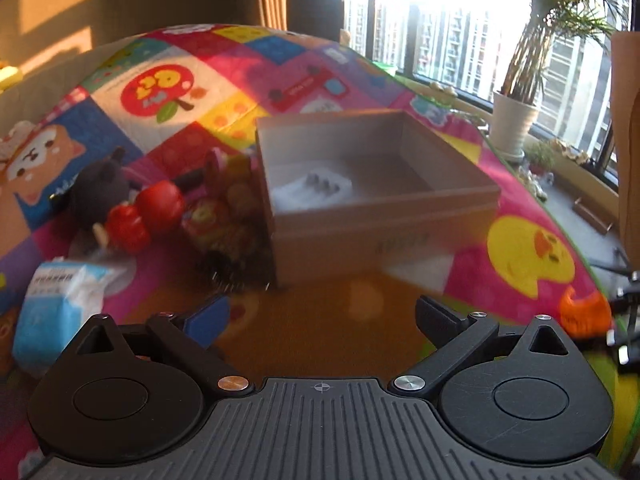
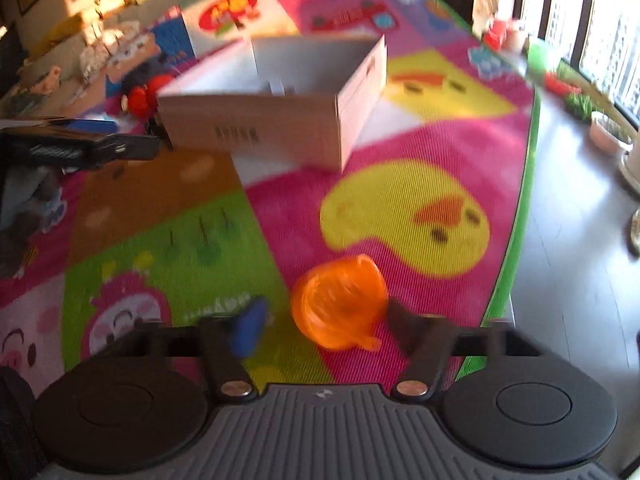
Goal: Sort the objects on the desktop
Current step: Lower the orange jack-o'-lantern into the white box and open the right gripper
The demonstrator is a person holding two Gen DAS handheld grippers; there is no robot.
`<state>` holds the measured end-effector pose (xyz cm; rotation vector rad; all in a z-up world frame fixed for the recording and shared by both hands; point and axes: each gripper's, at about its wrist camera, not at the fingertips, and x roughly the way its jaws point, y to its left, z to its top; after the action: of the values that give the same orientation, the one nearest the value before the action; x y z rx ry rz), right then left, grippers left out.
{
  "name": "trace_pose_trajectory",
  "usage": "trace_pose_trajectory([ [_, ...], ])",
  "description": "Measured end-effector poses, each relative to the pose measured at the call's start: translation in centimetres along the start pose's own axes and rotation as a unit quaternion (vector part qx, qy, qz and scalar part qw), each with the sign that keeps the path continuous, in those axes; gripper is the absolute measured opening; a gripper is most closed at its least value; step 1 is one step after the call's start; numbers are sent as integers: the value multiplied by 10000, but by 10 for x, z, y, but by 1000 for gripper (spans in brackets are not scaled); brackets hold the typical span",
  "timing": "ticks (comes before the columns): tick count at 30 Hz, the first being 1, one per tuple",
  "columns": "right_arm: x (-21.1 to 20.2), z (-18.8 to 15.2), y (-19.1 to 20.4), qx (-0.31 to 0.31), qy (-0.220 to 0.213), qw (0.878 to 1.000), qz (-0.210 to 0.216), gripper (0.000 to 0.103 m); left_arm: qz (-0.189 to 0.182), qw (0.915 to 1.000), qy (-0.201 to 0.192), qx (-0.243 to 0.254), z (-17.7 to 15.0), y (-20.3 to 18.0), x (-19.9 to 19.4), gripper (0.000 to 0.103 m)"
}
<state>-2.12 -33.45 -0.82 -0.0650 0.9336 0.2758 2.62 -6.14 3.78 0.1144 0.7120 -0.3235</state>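
An open cardboard box [image 1: 384,224] stands on the colourful play mat, with a white and grey item [image 1: 312,191] inside. My left gripper [image 1: 322,314] is open and empty, just in front of the box. Left of the box lie a dark plush toy [image 1: 102,192], red toy fruits [image 1: 148,212], a brown brush-like pile [image 1: 228,220] and a blue-white packet [image 1: 60,300]. In the right wrist view my right gripper [image 2: 324,320] is open around an orange plastic spring toy [image 2: 340,304] on the mat; the box [image 2: 272,120] stands farther ahead.
The mat's green edge [image 2: 516,240] drops to grey floor on the right. A potted plant [image 1: 516,120] and small items line the window sill. My left gripper [image 2: 80,148] shows at the left of the right wrist view.
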Motion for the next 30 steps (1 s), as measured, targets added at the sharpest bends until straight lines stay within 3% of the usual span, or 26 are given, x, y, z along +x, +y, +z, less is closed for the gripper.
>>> trace_pose_trajectory([
  [5,-10,13,9,-132,-116,9998,-46,13,193,9997,36,-135,-16,15,-18,103],
  [9,-22,32,28,-542,-433,9976,-3,12,281,9986,59,-450,-24,29,-27,103],
  [12,-16,42,37,-787,-423,9960,-12,12,350,9972,127,-647,-30,37,-28,103],
  [13,-13,43,40,-847,-409,9956,-32,15,358,9968,159,-698,-32,39,-28,103],
  [15,-8,40,46,-946,-400,9947,10,39,317,9961,240,-787,-36,42,-27,103],
  [16,-5,39,49,-966,-446,9943,20,68,296,9959,281,-807,-38,42,-26,103],
  [17,-3,38,49,-967,-525,9939,1,83,269,9958,332,-805,-38,41,-24,103],
  [19,5,39,49,-910,-634,9938,-75,83,214,9961,408,-746,-39,35,-21,103],
  [26,39,44,31,-390,-284,9988,-101,81,-70,9978,496,-429,-45,12,-21,103],
  [27,40,42,29,-307,-253,9992,-76,76,-93,9978,509,-409,-46,10,-21,103],
  [28,38,40,28,-268,-271,9993,-27,60,-112,9978,526,-395,-46,9,-20,103],
  [30,31,35,30,-337,-367,9988,-7,56,-132,9976,568,-366,-46,6,-18,103],
])
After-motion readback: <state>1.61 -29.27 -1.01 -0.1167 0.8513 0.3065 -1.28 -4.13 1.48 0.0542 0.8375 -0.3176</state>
